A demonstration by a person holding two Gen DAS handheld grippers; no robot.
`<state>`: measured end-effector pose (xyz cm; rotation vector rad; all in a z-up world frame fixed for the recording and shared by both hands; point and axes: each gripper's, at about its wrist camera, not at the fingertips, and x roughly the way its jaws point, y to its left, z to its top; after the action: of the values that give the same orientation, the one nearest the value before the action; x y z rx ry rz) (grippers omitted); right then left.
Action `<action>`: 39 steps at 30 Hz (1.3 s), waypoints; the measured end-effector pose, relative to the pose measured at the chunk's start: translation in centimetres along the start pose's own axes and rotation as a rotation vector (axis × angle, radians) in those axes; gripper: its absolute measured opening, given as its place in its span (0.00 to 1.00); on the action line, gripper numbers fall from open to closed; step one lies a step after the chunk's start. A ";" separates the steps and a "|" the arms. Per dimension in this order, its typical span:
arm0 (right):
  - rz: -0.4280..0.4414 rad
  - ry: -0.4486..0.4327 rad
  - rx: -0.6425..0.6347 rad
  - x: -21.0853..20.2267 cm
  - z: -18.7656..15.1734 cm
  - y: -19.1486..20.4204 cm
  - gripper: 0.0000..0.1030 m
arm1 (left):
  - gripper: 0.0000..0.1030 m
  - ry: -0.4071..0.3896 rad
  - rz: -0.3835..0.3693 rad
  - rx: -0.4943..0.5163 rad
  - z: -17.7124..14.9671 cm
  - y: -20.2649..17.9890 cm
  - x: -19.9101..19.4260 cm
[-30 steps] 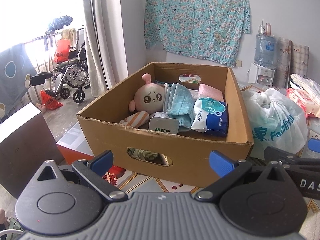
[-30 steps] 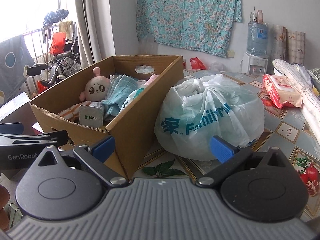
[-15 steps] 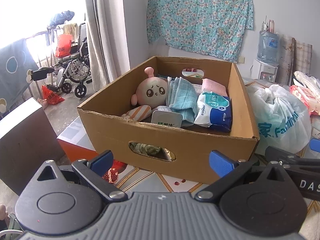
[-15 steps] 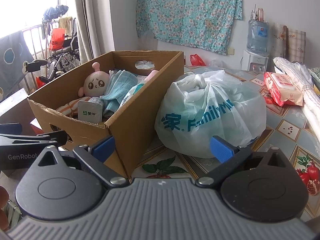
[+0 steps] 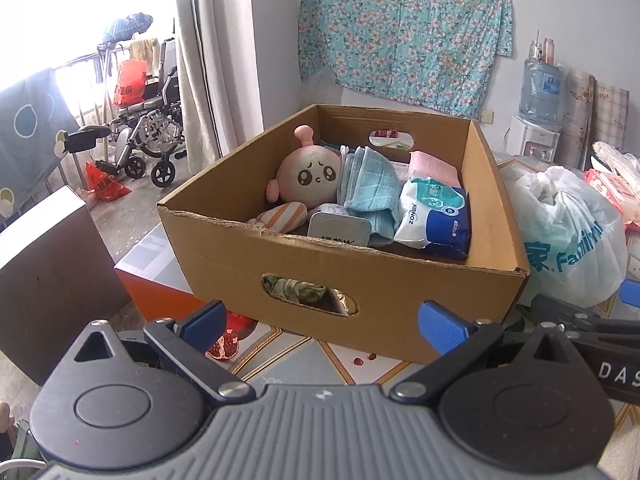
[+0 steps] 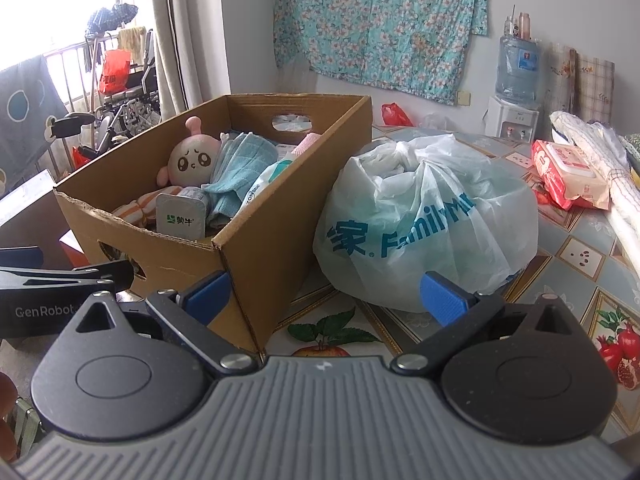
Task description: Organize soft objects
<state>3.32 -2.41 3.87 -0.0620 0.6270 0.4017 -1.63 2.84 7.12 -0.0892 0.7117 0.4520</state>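
**Packed box, tied bag, both grippers idle**

Beside the cardboard box [image 5: 352, 280], touching its right wall: a tied white plastic bag [image 6: 424, 216], filling the bench [image 6: 576, 256] between box and red wipes pack [image 6: 568, 172]. Further right, a folded white cloth [image 6: 600, 152] along the bench edge. Left of the box, bench edge and a drop to the floor; wheelchair [image 5: 148, 140] well apart. Open patterned bench only in front of box and bag.

Inside the box, packed close: pink plush doll [image 5: 308, 176] leaning on the left wall, teal towel [image 5: 368, 184] against it, blue-white tissue pack [image 5: 436, 216] at right, milk carton [image 6: 182, 216] in front, pink cloth [image 5: 434, 162] behind.

Left gripper [image 5: 320, 322]: fingers spread wide, empty, short of the box front. Right gripper [image 6: 324, 294]: fingers likewise apart, empty, facing box corner and bag.
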 end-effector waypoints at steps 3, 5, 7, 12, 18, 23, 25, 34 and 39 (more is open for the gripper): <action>0.000 0.000 -0.004 0.0 0.1 0.0 0.99 | 1.00 -0.001 0.001 0.002 0.1 0.0 0.0; 0.000 0.000 -0.004 0.0 0.1 0.0 0.99 | 1.00 -0.001 -0.001 0.002 0.0 0.1 0.0; 0.000 0.000 -0.003 0.1 0.1 0.0 0.99 | 1.00 0.000 -0.001 0.001 0.1 0.1 0.0; 0.000 0.005 -0.001 0.2 0.2 -0.1 0.99 | 1.00 0.002 0.004 0.003 0.1 0.0 0.1; -0.001 0.006 -0.001 0.4 0.3 -0.1 0.99 | 1.00 0.005 0.006 0.001 0.1 -0.1 0.1; -0.002 0.001 -0.004 0.5 0.3 -0.1 0.99 | 1.00 0.000 0.009 0.000 0.2 -0.1 0.1; -0.002 0.002 -0.005 0.6 0.3 -0.1 0.99 | 1.00 0.002 0.008 0.002 0.2 -0.2 0.1; 0.001 0.008 -0.006 1.1 0.5 -0.1 0.99 | 1.00 0.008 0.021 0.006 0.6 -0.4 0.2; 0.002 0.011 -0.005 1.2 0.4 0.0 0.99 | 1.00 0.010 0.023 0.007 0.6 -0.3 0.3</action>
<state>4.40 -1.99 3.49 -0.0686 0.6371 0.4050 -0.92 2.83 7.34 -0.0769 0.7249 0.4716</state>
